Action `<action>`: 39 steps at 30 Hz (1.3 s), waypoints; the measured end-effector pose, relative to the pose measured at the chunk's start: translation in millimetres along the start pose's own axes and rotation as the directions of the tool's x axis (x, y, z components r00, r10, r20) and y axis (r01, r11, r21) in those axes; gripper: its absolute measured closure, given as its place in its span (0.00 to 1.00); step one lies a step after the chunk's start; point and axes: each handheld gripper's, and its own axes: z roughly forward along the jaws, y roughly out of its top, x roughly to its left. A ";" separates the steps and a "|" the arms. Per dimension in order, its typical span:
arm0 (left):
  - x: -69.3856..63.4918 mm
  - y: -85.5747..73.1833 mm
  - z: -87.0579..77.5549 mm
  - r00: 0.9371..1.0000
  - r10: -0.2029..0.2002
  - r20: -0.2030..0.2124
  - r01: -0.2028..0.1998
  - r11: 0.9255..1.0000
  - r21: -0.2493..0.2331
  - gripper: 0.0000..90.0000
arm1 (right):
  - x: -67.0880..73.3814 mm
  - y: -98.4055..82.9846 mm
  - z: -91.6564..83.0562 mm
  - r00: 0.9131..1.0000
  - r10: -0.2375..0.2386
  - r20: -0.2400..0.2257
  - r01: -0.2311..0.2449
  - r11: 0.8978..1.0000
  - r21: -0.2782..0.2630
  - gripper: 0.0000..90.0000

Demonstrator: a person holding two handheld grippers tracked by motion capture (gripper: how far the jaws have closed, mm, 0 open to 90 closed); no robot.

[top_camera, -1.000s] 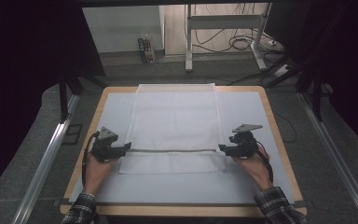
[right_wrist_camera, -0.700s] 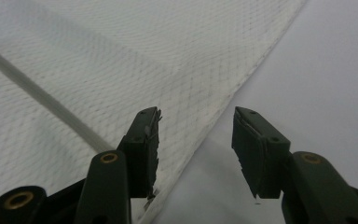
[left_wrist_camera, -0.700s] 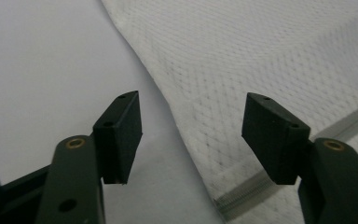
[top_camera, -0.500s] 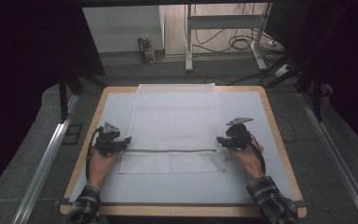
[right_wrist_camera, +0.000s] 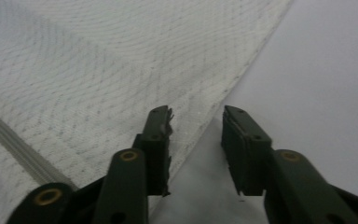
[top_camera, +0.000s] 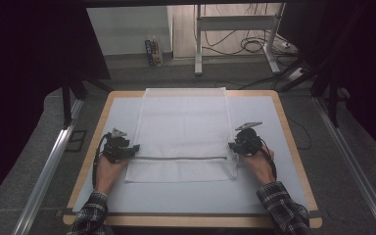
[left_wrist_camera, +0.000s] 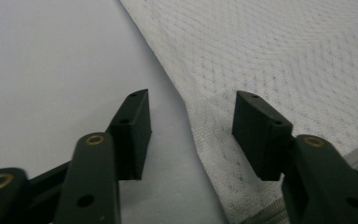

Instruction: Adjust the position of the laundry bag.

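**Both grippers closing in on the edges of the mesh bag**

Since the earlier frame you have brought both hands inward and down to the side edges of the white mesh zippered bag, and both sets of jaws have just been narrowing.

In the high view, the bag is lying flat in the middle of the pale blue table mat, its grey zipper running across near your side. Your left gripper is sitting at the bag's left edge, by the zipper's end; your right gripper is sitting at the bag's right edge, at the zipper's other end.

In the left gripper view, the left gripper is standing partly open, straddling the bag's hem: one jaw is over bare mat, the other over mesh. The pads are not pressing on anything.

In the right gripper view, the right gripper is showing a narrower gap, with the bag's edge running between the jaws. They are not yet clamping the fabric.
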 end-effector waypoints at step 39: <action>-30.2 0.9 -19.8 0.991 0.095 0.097 -0.095 0.996 -0.003 0.99 | 5.0 -16.8 -40.7 0.990 -0.137 -0.021 0.136 0.990 -0.026 0.98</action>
